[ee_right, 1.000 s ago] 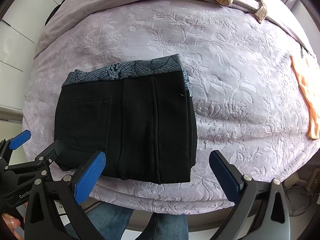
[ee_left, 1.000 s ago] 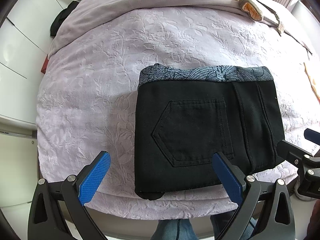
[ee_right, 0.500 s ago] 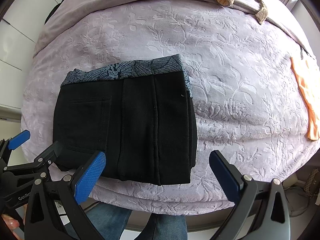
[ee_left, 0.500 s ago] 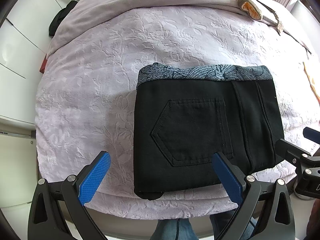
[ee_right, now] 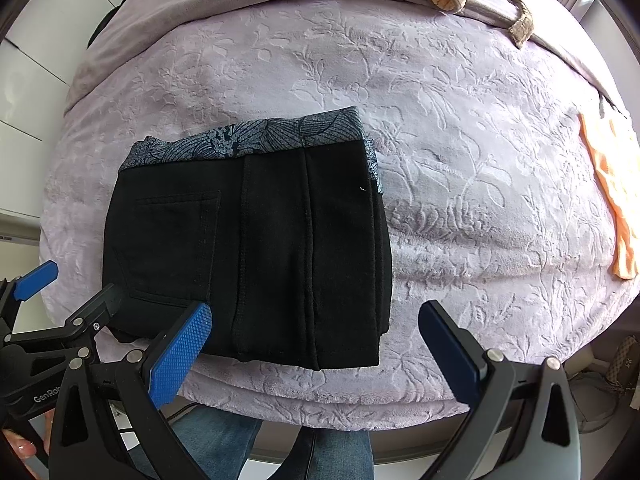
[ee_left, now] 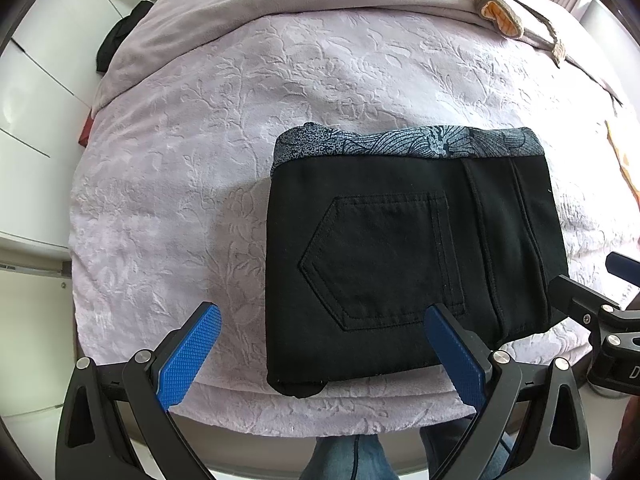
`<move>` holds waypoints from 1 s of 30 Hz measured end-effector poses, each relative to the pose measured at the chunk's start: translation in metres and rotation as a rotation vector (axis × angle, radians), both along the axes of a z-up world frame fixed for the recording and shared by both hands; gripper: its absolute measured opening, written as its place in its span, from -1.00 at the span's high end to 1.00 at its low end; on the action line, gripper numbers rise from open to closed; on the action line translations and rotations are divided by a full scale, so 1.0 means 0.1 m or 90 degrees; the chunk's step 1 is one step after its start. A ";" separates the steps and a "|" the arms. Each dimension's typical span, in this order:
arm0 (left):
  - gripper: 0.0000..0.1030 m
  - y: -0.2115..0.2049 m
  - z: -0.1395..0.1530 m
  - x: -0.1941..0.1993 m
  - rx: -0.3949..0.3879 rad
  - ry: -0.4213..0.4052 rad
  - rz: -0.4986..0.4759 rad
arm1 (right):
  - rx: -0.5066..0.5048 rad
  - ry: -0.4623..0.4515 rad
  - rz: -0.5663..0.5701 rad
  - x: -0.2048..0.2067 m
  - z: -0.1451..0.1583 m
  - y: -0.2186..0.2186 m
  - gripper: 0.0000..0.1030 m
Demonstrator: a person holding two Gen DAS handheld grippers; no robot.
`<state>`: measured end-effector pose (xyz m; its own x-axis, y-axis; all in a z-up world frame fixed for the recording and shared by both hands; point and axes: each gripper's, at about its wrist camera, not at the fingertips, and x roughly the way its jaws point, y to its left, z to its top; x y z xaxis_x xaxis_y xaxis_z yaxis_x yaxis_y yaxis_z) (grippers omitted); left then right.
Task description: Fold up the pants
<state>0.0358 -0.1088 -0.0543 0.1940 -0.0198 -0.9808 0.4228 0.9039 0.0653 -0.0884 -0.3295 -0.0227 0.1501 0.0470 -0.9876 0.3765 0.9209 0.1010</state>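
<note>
Folded black pants [ee_left: 408,256] lie on the lilac bedspread [ee_left: 192,184]; left gripper [ee_left: 324,344] at 6 o'clock and right gripper [ee_right: 316,344] both gape wide, empty.

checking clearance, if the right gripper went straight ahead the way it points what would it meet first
Probably the folded black pants: the open right gripper aims at their near right edge, with the bedspread beyond. Its height above them is unclear.
</note>
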 end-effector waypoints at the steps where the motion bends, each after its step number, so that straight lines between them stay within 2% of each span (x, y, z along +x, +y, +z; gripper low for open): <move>1: -0.98 0.00 0.00 0.00 0.000 0.000 -0.001 | 0.000 0.000 0.000 0.00 0.00 0.00 -1.00; 30: -0.98 0.01 -0.01 -0.03 -0.002 0.001 -0.002 | -0.011 0.001 0.006 -0.02 0.01 0.03 -1.00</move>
